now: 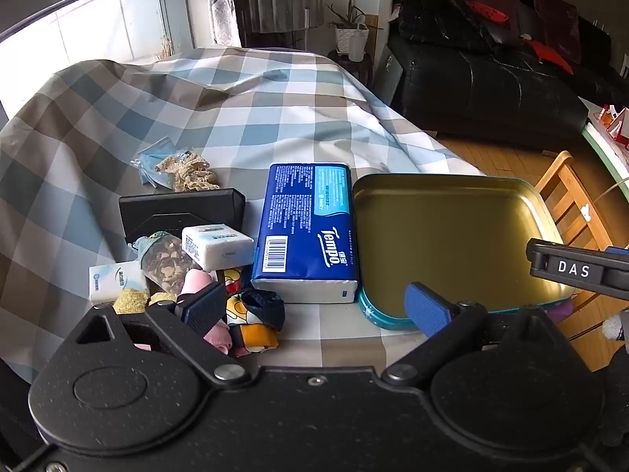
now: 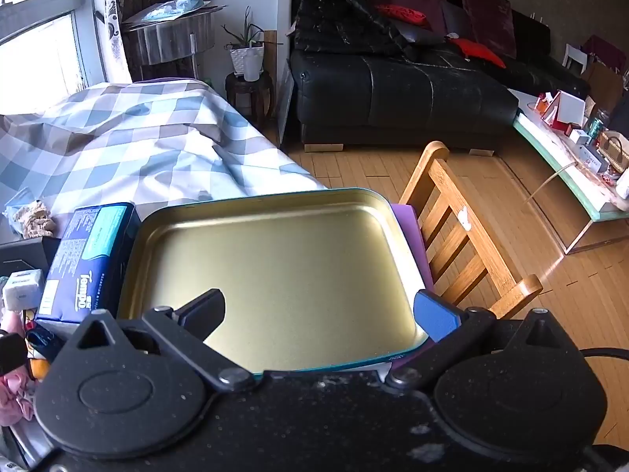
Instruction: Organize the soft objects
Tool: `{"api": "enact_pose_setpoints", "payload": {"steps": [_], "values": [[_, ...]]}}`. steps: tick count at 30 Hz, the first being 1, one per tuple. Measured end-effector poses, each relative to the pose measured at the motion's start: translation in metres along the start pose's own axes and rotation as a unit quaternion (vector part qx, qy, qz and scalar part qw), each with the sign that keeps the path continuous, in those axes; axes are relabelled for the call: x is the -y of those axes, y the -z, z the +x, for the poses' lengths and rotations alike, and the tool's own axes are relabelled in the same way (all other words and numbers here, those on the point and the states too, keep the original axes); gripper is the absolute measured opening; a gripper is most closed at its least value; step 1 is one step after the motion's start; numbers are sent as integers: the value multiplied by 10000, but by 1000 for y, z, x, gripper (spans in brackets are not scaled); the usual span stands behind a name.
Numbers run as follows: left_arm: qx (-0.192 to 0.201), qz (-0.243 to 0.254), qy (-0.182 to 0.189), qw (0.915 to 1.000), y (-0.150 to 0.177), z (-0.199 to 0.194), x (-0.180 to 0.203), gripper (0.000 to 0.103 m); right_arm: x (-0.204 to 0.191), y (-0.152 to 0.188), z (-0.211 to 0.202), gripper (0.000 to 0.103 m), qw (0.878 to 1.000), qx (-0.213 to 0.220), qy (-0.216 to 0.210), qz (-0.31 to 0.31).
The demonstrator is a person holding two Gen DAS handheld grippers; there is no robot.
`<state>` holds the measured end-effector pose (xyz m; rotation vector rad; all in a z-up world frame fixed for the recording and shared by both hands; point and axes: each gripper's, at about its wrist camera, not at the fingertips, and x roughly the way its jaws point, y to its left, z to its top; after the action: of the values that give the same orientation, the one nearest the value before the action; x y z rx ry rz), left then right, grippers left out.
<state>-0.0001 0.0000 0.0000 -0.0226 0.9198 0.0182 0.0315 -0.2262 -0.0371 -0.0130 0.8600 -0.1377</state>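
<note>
Grippers both sitting idle with fingers spread, holding nothing. Left gripper (image 1: 314, 310) is hovering at the table's near edge, one finger over the soft pile (image 1: 243, 314) (pink and cartoon-print fabric), the other over the gold tin tray (image 1: 452, 192). Right gripper (image 2: 322, 310) is hanging over the same tray (image 2: 275, 200) by the table's right edge. Tempo tissue pack (image 1: 304, 232) is lying flat, touching the tray's left side, long axis running near-to-far, barcode end nearest. Small white tissue pack (image 1: 216, 246) is resting just left of it.

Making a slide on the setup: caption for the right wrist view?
Open right gripper poised over an empty gold tin tray beside a blue Tempo tissue pack.
</note>
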Motion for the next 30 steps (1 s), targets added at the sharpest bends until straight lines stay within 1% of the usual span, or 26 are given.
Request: {"api": "enact_pose_setpoints", "payload": {"steps": [17,22,30], "values": [[27,-6,19,10000,0,0,-1,95,-5,0,2,102,9999,-19,41,-106],[19,-6,19,10000,9,3,-4,95,-5,0,2,102,9999,-27,39,-116],[4,-12,25,10000,8,7,-1,95,-6,1,3,102,9999,-29,45,-147]]}}
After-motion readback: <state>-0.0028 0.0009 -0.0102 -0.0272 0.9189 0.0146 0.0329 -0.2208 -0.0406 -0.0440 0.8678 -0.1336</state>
